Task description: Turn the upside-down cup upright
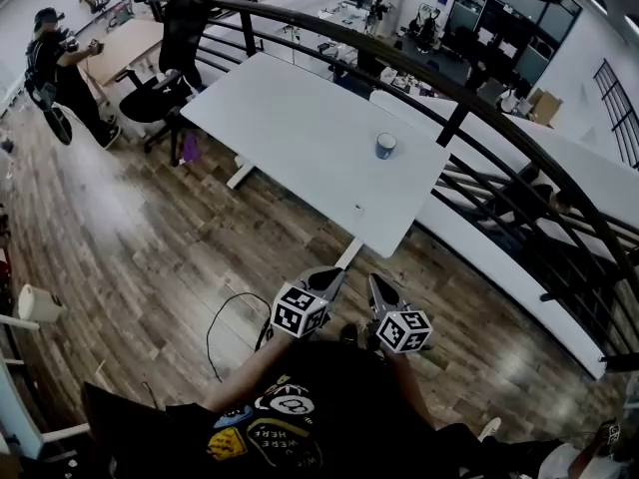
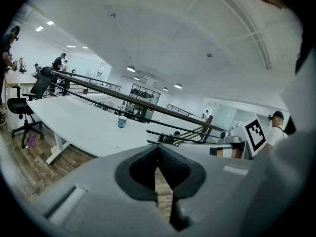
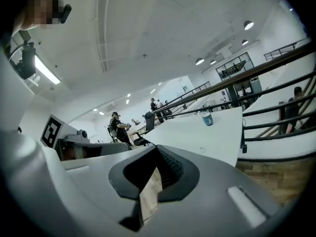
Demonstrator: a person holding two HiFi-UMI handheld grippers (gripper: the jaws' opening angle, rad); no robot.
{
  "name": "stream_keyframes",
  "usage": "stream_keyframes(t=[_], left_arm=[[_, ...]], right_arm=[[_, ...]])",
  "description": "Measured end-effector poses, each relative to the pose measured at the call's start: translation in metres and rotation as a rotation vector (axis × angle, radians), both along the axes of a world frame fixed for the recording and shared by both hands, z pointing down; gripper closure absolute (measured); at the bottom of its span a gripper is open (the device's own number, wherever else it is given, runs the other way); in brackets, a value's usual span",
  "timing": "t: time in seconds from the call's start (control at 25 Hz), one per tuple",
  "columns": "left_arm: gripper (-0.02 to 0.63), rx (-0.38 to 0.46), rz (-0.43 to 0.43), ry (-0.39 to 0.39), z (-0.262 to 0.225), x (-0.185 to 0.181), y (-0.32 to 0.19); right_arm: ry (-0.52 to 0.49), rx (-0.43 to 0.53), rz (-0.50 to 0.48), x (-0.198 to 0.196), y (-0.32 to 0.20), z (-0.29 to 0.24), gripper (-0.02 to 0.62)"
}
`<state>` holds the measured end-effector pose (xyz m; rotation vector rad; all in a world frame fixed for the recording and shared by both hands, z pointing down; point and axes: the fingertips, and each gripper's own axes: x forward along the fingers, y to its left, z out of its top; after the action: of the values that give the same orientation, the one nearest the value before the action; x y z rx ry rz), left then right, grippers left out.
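- Cup [image 1: 385, 146]: small stubby cylinder, blue wall, pale top face. It was too small in every view to tell which end was up.
- It stood alone on the white table [image 1: 290, 128], near the right-hand corner, at roughly 1 o'clock from both grippers and well apart from them.
- Table: flat, matte white top with rounded corners on pale legs.
- Floor [image 1: 130, 238]: wood-look planks in mixed brown tones with a slight sheen. A thin black cable [image 1: 225, 327] looped on it at 9 o'clock of the left gripper.
- Railing [image 1: 399, 58]: dark tubular metal with a curved top rail and parallel bars, running past the table's far side.
- Left gripper [image 1: 329, 279]: grey moulded plastic with ribbed black pads. Its jaws were clenched tip to tip with nothing between them, and its marker cube was black-on-white.
- Right gripper [image 1: 379, 289]: same build. Its jaws were pressed together and empty.
- Both were held close in front of the person's torso, just beside each other, noses toward the table at 12 o'clock.
- Black office chair [image 1: 160, 93] stood at the table's 9 o'clock end.
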<state>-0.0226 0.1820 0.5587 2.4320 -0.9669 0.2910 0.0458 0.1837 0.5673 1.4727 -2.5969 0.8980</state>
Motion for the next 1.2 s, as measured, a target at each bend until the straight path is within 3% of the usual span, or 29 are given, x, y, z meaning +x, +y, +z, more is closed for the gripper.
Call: stream_keyframes(t=[0.4, 0.68, 0.96, 1.2], left_arm=[[0.604, -0.047, -0.026, -0.002, 0.017, -0.056, 0.015], [0.604, -0.111, -0.018, 0.018, 0.039, -0.080, 0.013], [0.604, -0.128, -0.046, 0.021, 0.046, -0.081, -0.054], [0.604, -0.111, -0.029, 0.029, 0.046, -0.037, -0.159]], right_arm=[[0.027, -0.071, -0.105, -0.069, 0.021, 0.025, 0.597], [-0.003, -0.164, -0.045, -0.076, 0.018, 0.047, 0.597], [0.011, -0.196, -0.067, -0.067, -0.037, 0.063, 0.597], [0.022, -0.202, -0.037, -0.007, -0.133, 0.080, 0.597]])
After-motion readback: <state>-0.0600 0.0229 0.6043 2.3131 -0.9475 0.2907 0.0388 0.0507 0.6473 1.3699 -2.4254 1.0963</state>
